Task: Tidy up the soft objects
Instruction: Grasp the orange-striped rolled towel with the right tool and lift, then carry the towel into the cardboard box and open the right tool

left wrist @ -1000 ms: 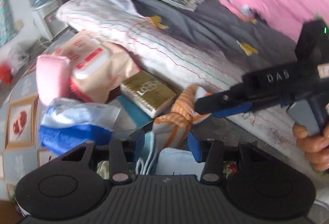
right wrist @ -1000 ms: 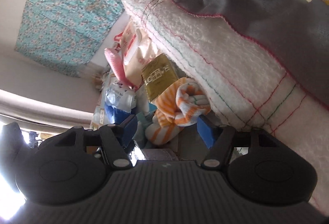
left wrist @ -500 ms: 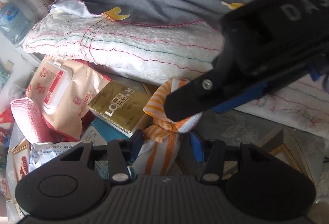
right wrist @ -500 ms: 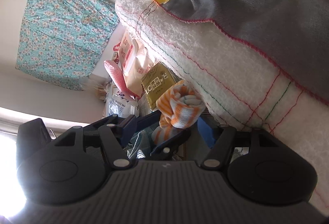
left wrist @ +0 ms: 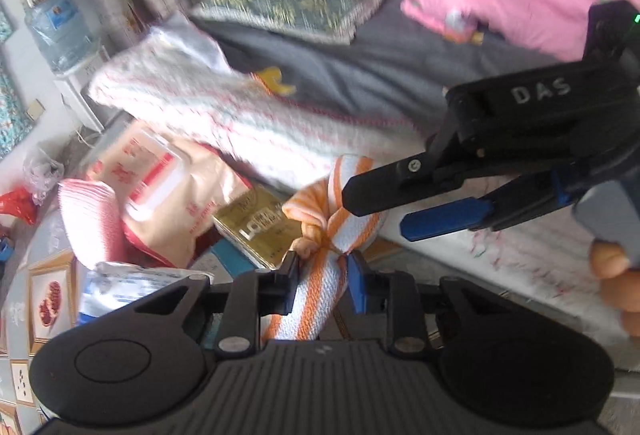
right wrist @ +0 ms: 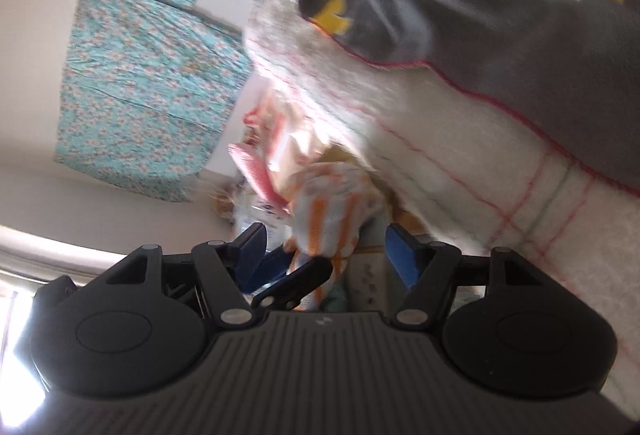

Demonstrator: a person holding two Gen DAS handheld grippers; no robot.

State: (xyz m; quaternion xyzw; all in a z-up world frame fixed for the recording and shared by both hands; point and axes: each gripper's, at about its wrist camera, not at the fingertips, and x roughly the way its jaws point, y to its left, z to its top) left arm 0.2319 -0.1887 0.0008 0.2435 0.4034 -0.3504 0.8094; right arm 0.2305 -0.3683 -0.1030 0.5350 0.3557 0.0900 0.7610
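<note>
Left gripper [left wrist: 322, 285], jaws just closed, pinches the orange-striped towel [left wrist: 340, 211] at its narrow waist, long axis running away toward the mattress edge [left wrist: 248, 131]; right gripper [left wrist: 376, 209] hangs unclenched just beyond, nothing held; towel's underside and resting surface hidden, frames blurred

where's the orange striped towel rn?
Left wrist view, bottom centre: the orange striped towel is pinched in the left tongs, right of the gold box, beside the bed edge.
</note>
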